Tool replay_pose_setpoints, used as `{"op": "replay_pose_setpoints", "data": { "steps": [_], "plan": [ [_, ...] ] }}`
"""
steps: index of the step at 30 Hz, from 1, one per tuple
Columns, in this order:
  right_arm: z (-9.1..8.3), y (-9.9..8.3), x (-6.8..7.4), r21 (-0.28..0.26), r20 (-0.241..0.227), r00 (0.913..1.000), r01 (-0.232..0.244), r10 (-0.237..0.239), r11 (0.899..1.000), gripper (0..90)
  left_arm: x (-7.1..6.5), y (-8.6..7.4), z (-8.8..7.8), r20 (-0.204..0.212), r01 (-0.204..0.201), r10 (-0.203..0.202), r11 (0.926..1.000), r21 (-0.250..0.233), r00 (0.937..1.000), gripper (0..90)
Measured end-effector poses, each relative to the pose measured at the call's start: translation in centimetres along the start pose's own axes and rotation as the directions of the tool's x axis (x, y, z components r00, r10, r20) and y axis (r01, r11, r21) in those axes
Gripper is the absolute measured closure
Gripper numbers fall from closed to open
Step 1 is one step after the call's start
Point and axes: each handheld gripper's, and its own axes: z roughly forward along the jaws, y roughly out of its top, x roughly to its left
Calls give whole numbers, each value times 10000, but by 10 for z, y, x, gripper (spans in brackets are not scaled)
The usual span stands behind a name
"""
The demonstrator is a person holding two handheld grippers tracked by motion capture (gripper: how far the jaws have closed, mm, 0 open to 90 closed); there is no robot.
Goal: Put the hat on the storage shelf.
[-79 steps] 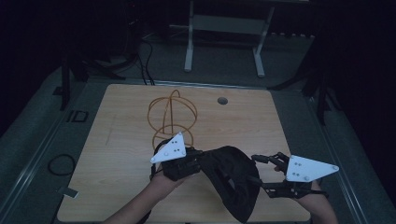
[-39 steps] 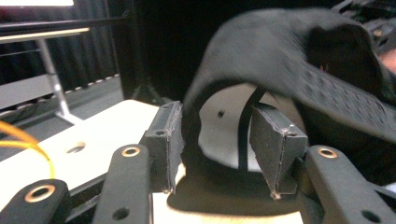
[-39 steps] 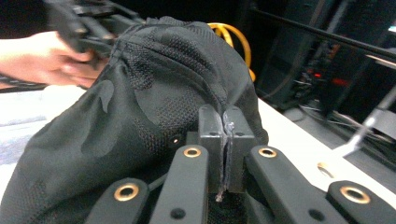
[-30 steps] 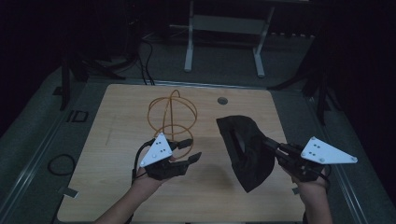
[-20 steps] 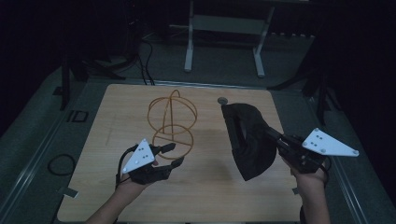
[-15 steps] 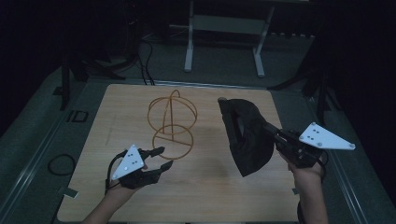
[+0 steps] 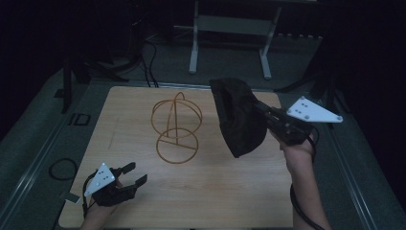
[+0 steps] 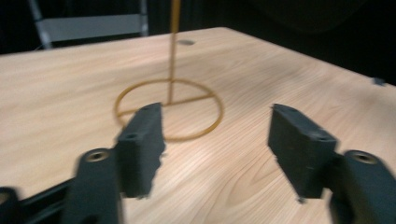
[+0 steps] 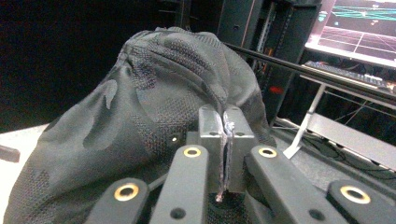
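The black cap [image 7: 239,117] hung in the air at the right middle of the high view, above the wooden table [image 7: 143,103]. The right gripper [image 7: 261,112] held it up there. In the right gripper view, the two jaws were pressed tight together on a thin edge of the cap [image 9: 154,107], and the dark cloth bulged out in front of them.

The left gripper [image 7: 133,174] was low in the lower left of the high view, close over the near edge of the table. Its jaws stood apart and had just been opening wider, with nothing between them. In the left gripper view, the left gripper [image 8: 215,144] showed bare wood in the gap.

A wire stand [image 7: 176,125] stood in the middle of the table, between the two grippers. It had a flat ring at the bottom and thin hoops rising from it. In the left gripper view, the ring of the wire stand [image 8: 169,108] lay just past the jaws. The cap was beside the stand, to its right, not touching it.
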Motion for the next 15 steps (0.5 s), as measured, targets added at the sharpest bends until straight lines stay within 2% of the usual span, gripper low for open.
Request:
{"op": "replay_pose_setpoints", "data": {
  "steps": [1, 2, 4, 6, 8, 9, 11, 13, 14, 15],
  "plan": [
    [4, 2, 1, 35, 45, 10000, 42, -42, 10000, 884, 3, -5, -1, -200, 183, -181, 9998, 93, 9996, 270],
    [11, 5, 3, 108, -9, 9999, 150, -149, 9998, 884, 5, -8, -1, -373, 345, -336, 9991, 227, 9987, 169],
    [22, 9, 6, 186, -40, 9997, 257, -257, 9995, 884, 7, -15, -3, -630, 483, -457, 9980, 407, 9970, 19],
    [32, 12, 10, 296, -108, 9995, 301, -298, 9991, 884, 9, -19, -6, -955, 632, -584, 9969, 474, 9937, 9],
    [42, 14, 15, 384, -90, 9993, 366, -363, 9986, 884, 12, -23, -10, -1405, 878, -844, 9960, 182, 9865, 9],
    [45, 15, 17, 410, -160, 9993, 355, -348, 9985, 884, 14, -24, -13, -1679, 1016, -999, 9948, 17, 9807, 9],
    [54, 17, 22, 451, -220, 9990, 405, -395, 9982, 884, 18, -25, -16, -1794, 1282, -1312, 9913, -281, 9750, 10],
    [63, 20, 28, 440, -493, 9980, 415, -393, 9982, 883, 20, -26, -17, -1721, 1468, -1510, 9885, -366, 9734, 10],
    [66, 21, 31, 469, -568, 9975, 453, -426, 9979, 883, 21, -26, -17, -1711, 1469, -1499, 9887, -298, 9738, 10],
    [69, 22, 33, 513, -677, 9966, 494, -459, 9975, 884, 20, -28, -15, -1652, 1382, -1372, 9904, -55, 9767, 10]
  ]
}}
